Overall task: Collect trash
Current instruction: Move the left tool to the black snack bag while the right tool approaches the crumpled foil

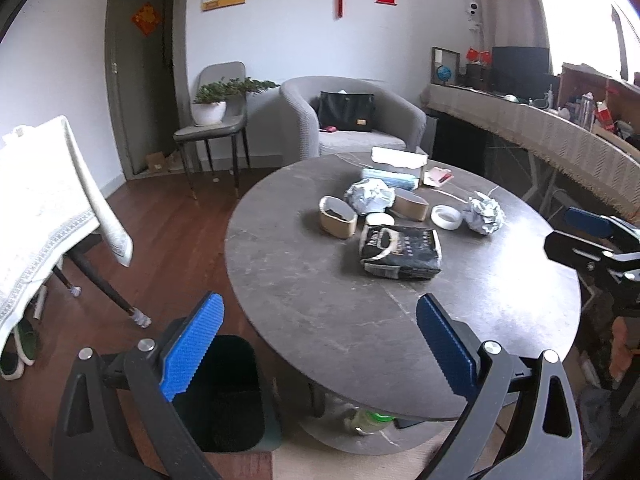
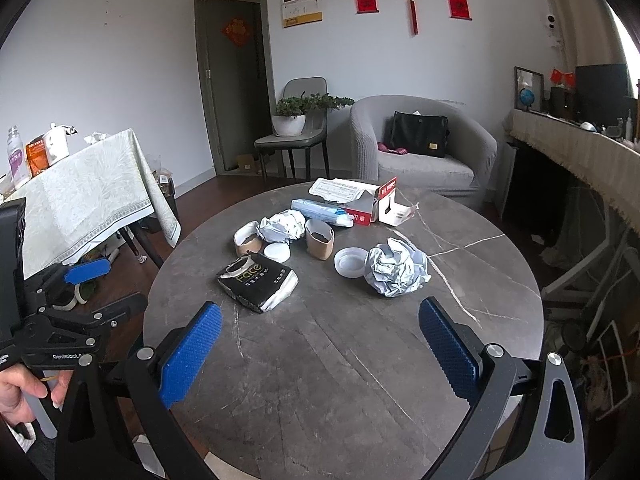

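Note:
A round grey marble table (image 1: 328, 320) (image 2: 340, 360) carries the trash. Two crumpled paper balls (image 1: 369, 197) (image 1: 483, 215) (image 2: 396, 268) (image 2: 282, 226) lie on it, with two brown tape rolls (image 1: 338, 217) (image 2: 319, 239), a white tape ring (image 1: 446, 217) (image 2: 349, 263), a white lid (image 2: 277, 252) and a black tissue pack (image 1: 400, 252) (image 2: 258, 280). A black trash bin (image 1: 224, 392) stands on the floor left of the table. My left gripper (image 1: 320, 344) is open over the table's near-left edge. My right gripper (image 2: 320, 352) is open above the table's near side, holding nothing.
A red and white box (image 2: 376, 204), a blue packet (image 2: 320, 210) and a tissue box (image 1: 398, 160) sit at the table's far side. A cloth-covered table (image 2: 80, 196) stands left, a grey armchair (image 2: 420, 148) and a chair with a plant (image 2: 296, 128) behind, a long shelf (image 1: 540, 128) right.

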Demonstrator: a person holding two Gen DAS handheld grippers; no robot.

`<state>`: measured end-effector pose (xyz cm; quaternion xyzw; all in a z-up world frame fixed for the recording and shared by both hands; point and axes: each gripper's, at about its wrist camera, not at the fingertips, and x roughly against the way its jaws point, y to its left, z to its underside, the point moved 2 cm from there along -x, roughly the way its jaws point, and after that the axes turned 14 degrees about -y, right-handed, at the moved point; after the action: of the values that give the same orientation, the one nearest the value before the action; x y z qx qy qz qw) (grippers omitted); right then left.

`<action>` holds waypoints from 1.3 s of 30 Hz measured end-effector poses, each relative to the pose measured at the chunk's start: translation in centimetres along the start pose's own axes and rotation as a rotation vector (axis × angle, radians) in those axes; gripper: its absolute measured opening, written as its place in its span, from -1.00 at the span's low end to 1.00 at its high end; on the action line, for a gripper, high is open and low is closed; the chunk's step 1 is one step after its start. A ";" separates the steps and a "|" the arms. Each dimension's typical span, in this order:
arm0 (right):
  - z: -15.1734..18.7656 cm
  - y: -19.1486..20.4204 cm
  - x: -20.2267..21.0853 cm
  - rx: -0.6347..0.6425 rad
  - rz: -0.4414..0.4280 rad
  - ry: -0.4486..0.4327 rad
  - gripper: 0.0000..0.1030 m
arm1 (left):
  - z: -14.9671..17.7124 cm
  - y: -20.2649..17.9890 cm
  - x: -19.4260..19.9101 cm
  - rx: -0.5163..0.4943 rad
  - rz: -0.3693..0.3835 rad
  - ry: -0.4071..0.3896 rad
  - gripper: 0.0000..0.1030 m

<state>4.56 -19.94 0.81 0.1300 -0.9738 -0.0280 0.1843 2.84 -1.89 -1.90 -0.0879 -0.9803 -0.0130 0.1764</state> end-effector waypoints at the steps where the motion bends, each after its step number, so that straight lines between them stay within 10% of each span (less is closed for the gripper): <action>1: -0.1 -0.1 -0.2 0.000 -0.001 0.002 0.93 | -0.1 -0.1 -0.2 0.001 0.011 0.004 0.91; 39: -1.8 -5.0 -6.5 -0.045 -0.006 0.083 0.89 | -0.6 -5.4 -10.3 -0.058 0.192 0.162 0.87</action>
<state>12.29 -23.01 -0.35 0.1297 -0.9640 -0.0453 0.2275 11.61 -8.97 -4.96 -0.1850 -0.9492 -0.0313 0.2527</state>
